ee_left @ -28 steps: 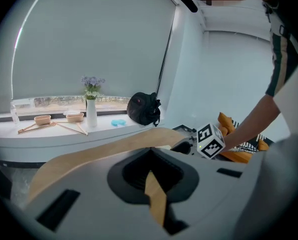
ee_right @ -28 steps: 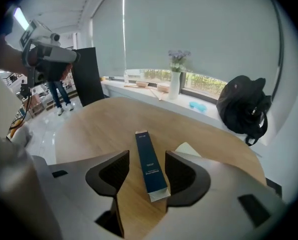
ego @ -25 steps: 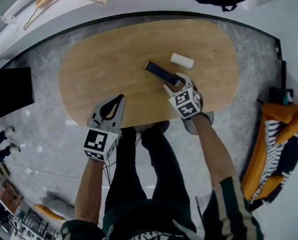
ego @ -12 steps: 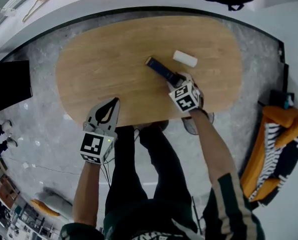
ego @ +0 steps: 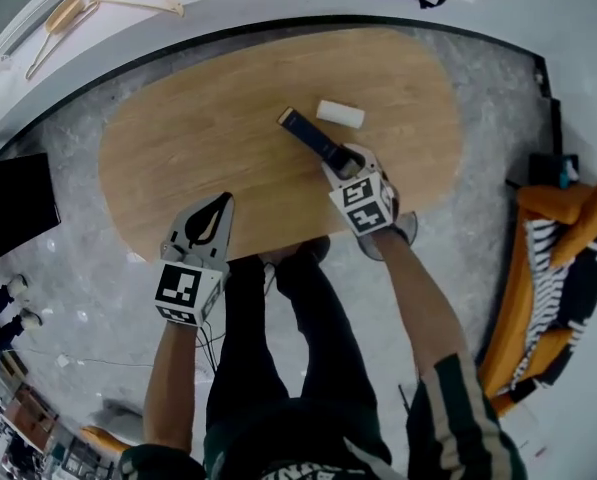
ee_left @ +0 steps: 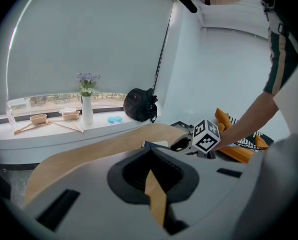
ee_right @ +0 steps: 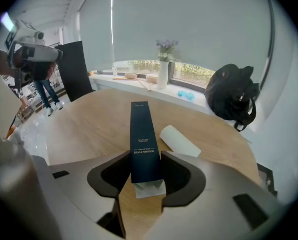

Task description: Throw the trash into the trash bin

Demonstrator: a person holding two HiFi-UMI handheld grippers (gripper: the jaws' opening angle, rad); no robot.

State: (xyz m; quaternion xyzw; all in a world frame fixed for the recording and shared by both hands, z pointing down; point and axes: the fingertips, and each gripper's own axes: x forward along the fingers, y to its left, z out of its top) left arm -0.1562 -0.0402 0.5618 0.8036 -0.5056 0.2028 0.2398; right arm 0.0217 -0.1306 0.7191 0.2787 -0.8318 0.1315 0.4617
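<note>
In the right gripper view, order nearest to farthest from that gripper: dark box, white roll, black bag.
1. dark box, between the right gripper's jaws, which have just been closing.
2. white roll, on the table beyond, right.
3. black bag, far ledge, right.

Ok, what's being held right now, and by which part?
The right gripper, its fingers just closing, pinches the dark box by its near, open-flapped end. The left gripper is shut and holds nothing.
</note>
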